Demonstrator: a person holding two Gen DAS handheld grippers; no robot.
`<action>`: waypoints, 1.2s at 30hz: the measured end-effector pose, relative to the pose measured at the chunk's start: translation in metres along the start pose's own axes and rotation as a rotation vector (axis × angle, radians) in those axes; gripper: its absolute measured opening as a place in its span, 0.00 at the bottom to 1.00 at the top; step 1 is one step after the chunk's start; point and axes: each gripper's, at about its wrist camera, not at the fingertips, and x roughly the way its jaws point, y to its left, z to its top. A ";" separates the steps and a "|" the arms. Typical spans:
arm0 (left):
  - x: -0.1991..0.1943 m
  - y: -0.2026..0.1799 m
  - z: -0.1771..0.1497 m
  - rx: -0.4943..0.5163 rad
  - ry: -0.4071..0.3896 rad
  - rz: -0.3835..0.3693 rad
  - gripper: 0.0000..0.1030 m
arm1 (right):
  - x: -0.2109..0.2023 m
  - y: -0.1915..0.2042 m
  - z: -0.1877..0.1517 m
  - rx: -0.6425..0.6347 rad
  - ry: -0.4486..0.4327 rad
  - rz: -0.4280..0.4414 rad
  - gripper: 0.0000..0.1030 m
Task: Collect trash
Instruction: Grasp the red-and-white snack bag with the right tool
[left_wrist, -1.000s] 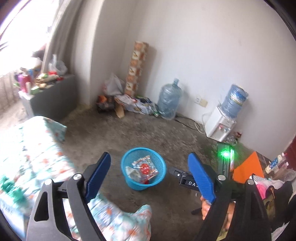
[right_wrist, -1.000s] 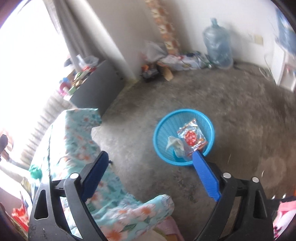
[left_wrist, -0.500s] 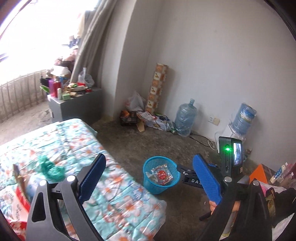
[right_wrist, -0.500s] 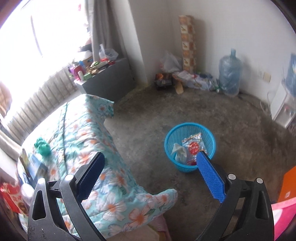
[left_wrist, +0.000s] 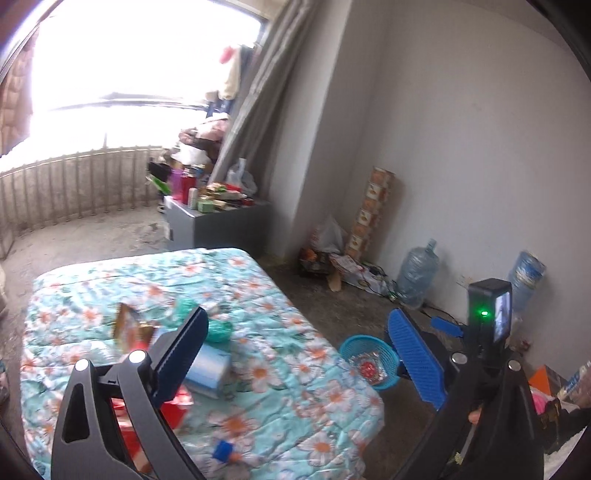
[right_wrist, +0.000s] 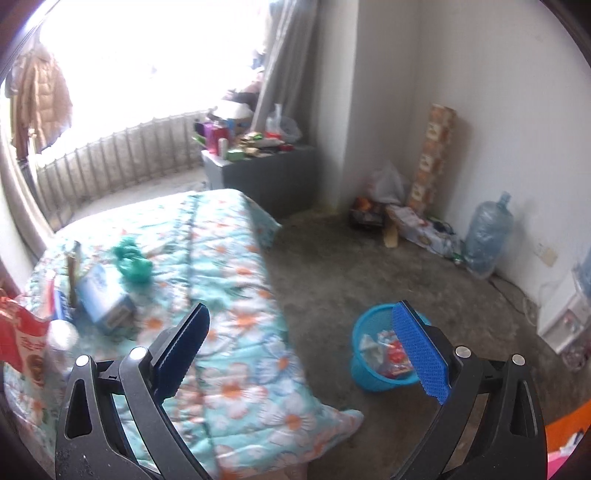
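A blue mesh basket (right_wrist: 369, 373) stands on the floor beside the bed, with wrappers (right_wrist: 395, 358) inside; it also shows in the left wrist view (left_wrist: 354, 345). On the floral bedspread (right_wrist: 229, 258) lie a crumpled green bag (right_wrist: 133, 260), a light blue carton (right_wrist: 103, 295), a red packet (right_wrist: 20, 339) and a bottle (right_wrist: 61, 336). The left wrist view shows the green bag (left_wrist: 218, 328), carton (left_wrist: 208, 367) and a blue cap (left_wrist: 223, 450). My left gripper (left_wrist: 299, 358) is open and empty above the bed. My right gripper (right_wrist: 299, 354) is open and empty above the bed's edge.
A grey cabinet (right_wrist: 266, 170) with clutter stands by the window. Bags, boxes and a tall printed box (right_wrist: 432, 155) line the far wall. A water jug (right_wrist: 487, 236) and a dispenser (right_wrist: 565, 317) stand at the right. Bare concrete floor (right_wrist: 369, 266) lies between bed and wall.
Both grippers have pulled back and up from over the basket. The view now takes in the bed and its litter. Both stay open.
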 end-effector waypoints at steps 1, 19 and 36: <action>-0.007 0.008 0.000 -0.012 -0.014 0.021 0.93 | -0.002 0.003 0.002 0.006 -0.007 0.044 0.92; -0.101 0.150 -0.051 -0.302 -0.085 0.307 0.93 | 0.028 0.087 0.017 0.086 0.124 0.497 0.92; -0.068 0.149 -0.104 -0.258 0.014 0.208 0.93 | 0.046 0.196 -0.019 -0.162 0.344 0.975 0.84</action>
